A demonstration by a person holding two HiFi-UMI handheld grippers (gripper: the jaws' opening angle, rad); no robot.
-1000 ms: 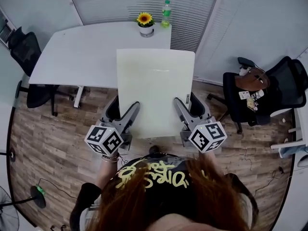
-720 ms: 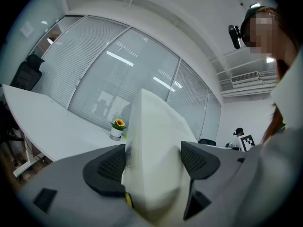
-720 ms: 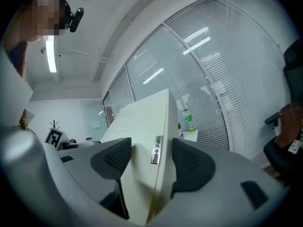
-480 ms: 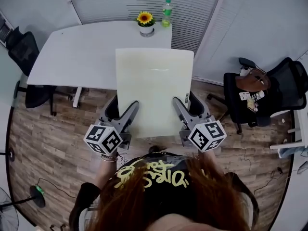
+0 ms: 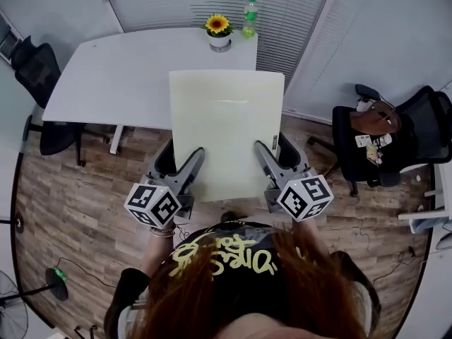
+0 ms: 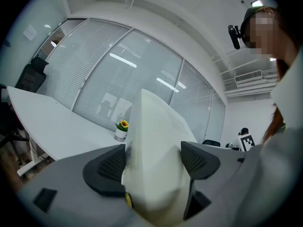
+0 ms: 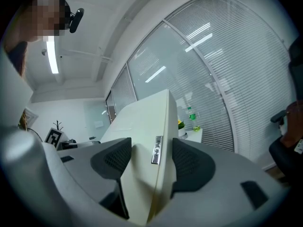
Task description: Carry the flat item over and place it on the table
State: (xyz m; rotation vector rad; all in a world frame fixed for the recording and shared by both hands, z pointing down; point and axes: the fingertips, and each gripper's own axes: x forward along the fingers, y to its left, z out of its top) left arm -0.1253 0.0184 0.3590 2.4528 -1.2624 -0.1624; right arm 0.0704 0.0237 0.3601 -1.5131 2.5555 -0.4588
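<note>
Flat item = pale cream panel (image 5: 226,129), held off the floor with its broad face up, on the person's side of the white worktop (image 5: 127,69). In the head view the panel's far strip overlaps the worktop's near right corner; whether it touches the worktop or hangs above it, can't tell. Left claw (image 5: 182,154) pinches the panel's left edge close to the end furthest from the worktop. The left gripper view shows both dark ribbed pads (image 6: 111,167) tight on the panel (image 6: 156,145), one on each face, left claw (image 6: 154,162) fully filled by it. Right claw (image 5: 272,147) does the same on the right edge: in the right gripper view the pads (image 7: 189,162) squeeze the panel (image 7: 142,126) edge-on, right claw (image 7: 151,162) clamped at a small metal tag (image 7: 156,150) on that edge. Marker cubes on both grippers sit at the panel's end away from the worktop. On the worktop, far right corner: a sunflower pot (image 5: 218,30), with a green bottle (image 5: 249,16) just right of it. A black chair (image 5: 39,69) stands at the worktop's left end. A second black chair (image 5: 395,140) with a brown bag on it stands well off to the right of the worktop. Wood floor (image 5: 78,210) runs under the worktop, and blinds behind glass run along its far side.
</note>
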